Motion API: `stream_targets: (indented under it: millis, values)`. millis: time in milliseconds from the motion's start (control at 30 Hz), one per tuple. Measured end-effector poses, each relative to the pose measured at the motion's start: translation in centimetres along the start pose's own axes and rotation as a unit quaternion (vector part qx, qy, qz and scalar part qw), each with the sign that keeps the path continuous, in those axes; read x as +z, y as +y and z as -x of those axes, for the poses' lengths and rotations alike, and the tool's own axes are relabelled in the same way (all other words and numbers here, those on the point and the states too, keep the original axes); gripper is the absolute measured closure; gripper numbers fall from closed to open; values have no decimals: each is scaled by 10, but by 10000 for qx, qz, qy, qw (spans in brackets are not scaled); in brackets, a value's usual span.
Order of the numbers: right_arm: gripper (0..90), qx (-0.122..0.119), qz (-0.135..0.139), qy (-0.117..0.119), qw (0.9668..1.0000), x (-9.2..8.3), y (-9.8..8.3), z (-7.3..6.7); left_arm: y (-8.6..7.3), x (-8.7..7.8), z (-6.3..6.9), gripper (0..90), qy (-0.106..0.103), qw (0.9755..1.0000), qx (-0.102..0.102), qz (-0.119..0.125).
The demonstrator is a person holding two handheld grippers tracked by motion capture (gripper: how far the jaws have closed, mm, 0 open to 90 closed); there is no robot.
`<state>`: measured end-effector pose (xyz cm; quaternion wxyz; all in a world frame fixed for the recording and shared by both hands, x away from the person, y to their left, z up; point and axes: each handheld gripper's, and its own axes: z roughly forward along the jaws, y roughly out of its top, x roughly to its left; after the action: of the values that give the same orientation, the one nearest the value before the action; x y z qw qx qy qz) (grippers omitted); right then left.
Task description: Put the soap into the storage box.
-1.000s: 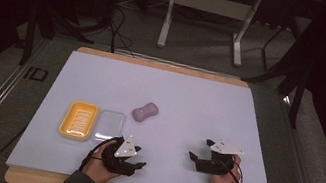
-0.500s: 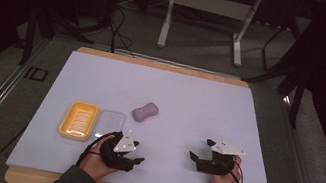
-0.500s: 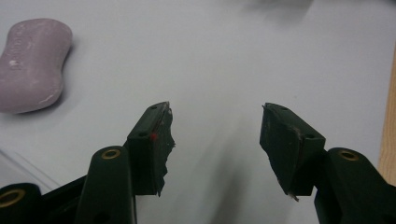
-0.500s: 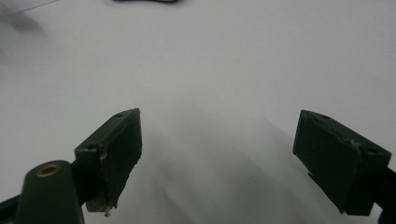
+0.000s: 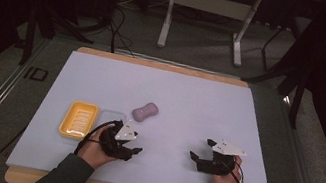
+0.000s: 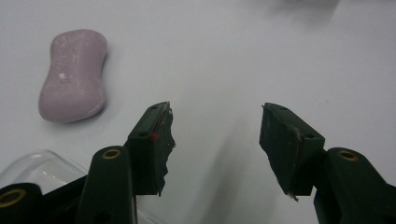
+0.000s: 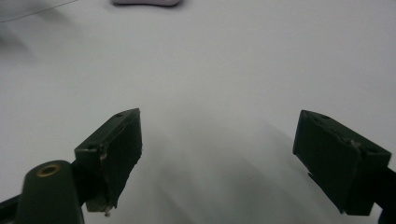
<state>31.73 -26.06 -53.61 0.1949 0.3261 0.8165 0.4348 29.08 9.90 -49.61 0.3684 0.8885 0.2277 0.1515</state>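
Lifted the left gripper (image 5: 137,144) a little since a second ago and carried it away from the mat's (image 5: 190,96) near edge toward the soap (image 5: 145,112); kept the right gripper (image 5: 200,149) where it was, with soap, dish (image 5: 78,119) and lid (image 5: 113,115) unmoved as well. Holds the left gripper in the left hand (image 5: 99,147) over the near-left part of the mat, just beside the clear lid and partly covering its near edge in the high view. Has just been drawing its jaws in slightly, yet leaves them spread, with bare mat between them in the left gripper view (image 6: 215,106) and no contact with anything. Points them past the soap (image 6: 74,74), seen there up and to the left, apart from the near jaw, with a corner of the lid (image 6: 32,165) low at the left edge. Finds the soap lying flat on the mat, left of centre, just beyond the lid's far right corner and close to it; cannot tell whether the two touch. Finds the yellow dish near the mat's left edge, side by side with the lid. Holds the right gripper in the right hand (image 5: 226,176) low over the near-right part of the mat, well apart from the soap. Keeps its jaws wide too, with plain mat between them in the right gripper view (image 7: 218,113) and a sliver of the soap (image 7: 145,2) at the top edge.
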Motion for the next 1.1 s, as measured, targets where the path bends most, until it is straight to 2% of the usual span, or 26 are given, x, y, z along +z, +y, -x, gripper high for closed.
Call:
stream_targets:
  millis: [233, 400, 567, 733, 867, 1100]
  values:
    - [153, 5, 11, -5, 10000, 0, 0, 0, 10, -1, -14, 437, -4, 10000, 13, -21]
    - [153, -32, 3, -11, 10000, 0, 0, -1, 15, 2, -29, 429, -55, 9998, 23, -208]
    - [153, -26, 30, -19, 10000, 0, 0, -1, 23, -1, -43, 428, 20, 9997, 47, -252]
    - [153, -12, 8, -21, 10000, 0, 0, -1, 29, -3, -55, 428, 117, 9995, -62, -282]
    - [153, -16, 11, -26, 10000, 0, 0, -1, 33, 0, -62, 429, 184, 9989, -173, -384]
    - [153, -26, 5, -19, 10000, 0, 0, -1, 42, 9, -70, 427, 269, 9982, -185, -498]
